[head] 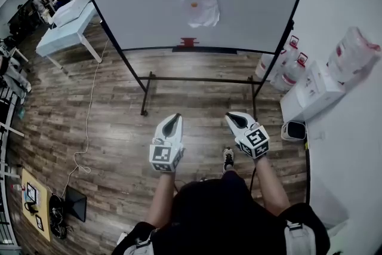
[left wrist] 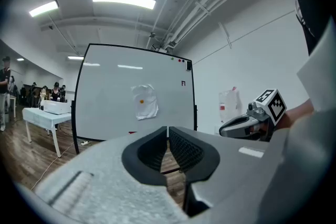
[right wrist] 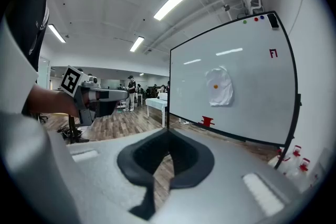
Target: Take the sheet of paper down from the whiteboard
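Note:
A crumpled white sheet of paper (head: 197, 4) hangs on the whiteboard (head: 149, 15), pinned by a small orange magnet (head: 194, 5). The paper (left wrist: 144, 102) is also in the left gripper view, and the paper (right wrist: 219, 86) in the right gripper view. My left gripper (head: 172, 119) and right gripper (head: 234, 116) are held side by side in front of my body, well short of the board. Both are shut with nothing between the jaws. In the left gripper view the right gripper (left wrist: 247, 126) shows at the right.
The whiteboard stands on a black frame (head: 197, 79) over a wood floor. A red eraser (head: 188, 42) sits on its tray. White bags and boxes (head: 310, 89) stand along the right wall. A white table (head: 65, 33) and seated people are at the far left. A cable (head: 89, 122) trails across the floor.

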A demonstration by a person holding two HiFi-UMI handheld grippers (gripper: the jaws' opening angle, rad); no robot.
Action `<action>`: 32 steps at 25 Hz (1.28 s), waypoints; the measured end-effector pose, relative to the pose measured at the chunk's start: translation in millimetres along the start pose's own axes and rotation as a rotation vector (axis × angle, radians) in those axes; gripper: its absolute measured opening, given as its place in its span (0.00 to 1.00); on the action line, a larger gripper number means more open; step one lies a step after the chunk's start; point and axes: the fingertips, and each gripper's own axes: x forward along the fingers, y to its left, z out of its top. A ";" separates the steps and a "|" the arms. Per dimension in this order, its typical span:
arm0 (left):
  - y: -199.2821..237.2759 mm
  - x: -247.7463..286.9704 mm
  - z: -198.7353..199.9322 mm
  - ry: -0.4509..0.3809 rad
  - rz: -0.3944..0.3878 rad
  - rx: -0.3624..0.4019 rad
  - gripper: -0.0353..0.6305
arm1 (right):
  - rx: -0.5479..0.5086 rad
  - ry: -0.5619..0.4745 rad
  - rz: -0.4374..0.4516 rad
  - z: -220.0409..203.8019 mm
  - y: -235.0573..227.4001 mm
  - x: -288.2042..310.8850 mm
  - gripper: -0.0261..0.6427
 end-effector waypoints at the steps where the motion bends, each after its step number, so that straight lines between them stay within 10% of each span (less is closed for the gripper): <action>1: 0.1 0.1 -0.7 0.005 -0.002 -0.004 0.09 | 0.001 0.000 -0.003 -0.2 -0.4 0.9 0.05; 32: 9.5 91.1 6.4 0.017 0.003 -0.004 0.09 | 0.078 -0.061 0.010 10.8 -89.4 32.7 0.05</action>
